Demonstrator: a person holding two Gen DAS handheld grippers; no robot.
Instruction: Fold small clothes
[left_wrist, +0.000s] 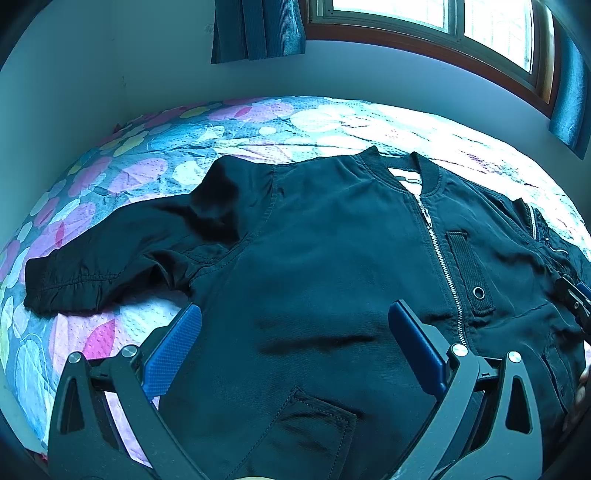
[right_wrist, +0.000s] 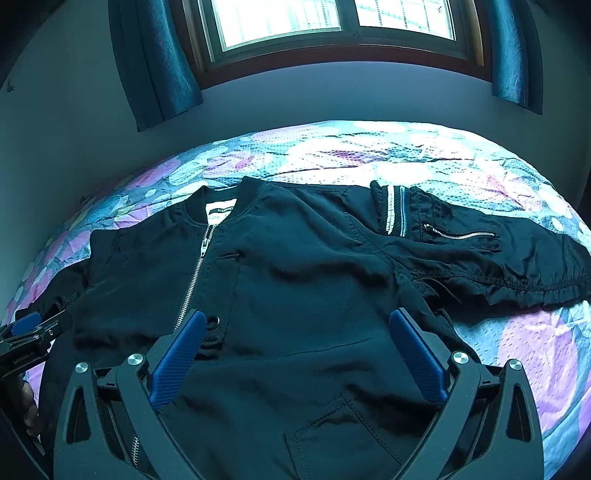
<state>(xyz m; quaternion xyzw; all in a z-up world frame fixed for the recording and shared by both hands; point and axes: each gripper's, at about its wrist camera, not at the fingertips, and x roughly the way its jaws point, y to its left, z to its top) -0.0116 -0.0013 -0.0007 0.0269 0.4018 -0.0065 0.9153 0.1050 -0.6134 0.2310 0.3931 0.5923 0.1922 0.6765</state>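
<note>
A small black zip-up jacket (left_wrist: 325, 258) lies flat, front up, on the bed, collar toward the wall. Its left sleeve (left_wrist: 103, 273) spreads out to the left; its other sleeve (right_wrist: 480, 254), with a zip pocket and stripes, spreads to the right. It also shows in the right wrist view (right_wrist: 303, 288). My left gripper (left_wrist: 295, 325) is open, hovering over the jacket's left front panel. My right gripper (right_wrist: 297, 332) is open over the right front panel. Each gripper shows at the edge of the other's view, the right (left_wrist: 576, 299) and the left (right_wrist: 29, 332).
The bed has a flowered quilt (left_wrist: 147, 158) in pink, blue and white. A wall (right_wrist: 332, 96) runs along its far side, with a window (right_wrist: 332, 18) and blue curtains (right_wrist: 159, 62) above.
</note>
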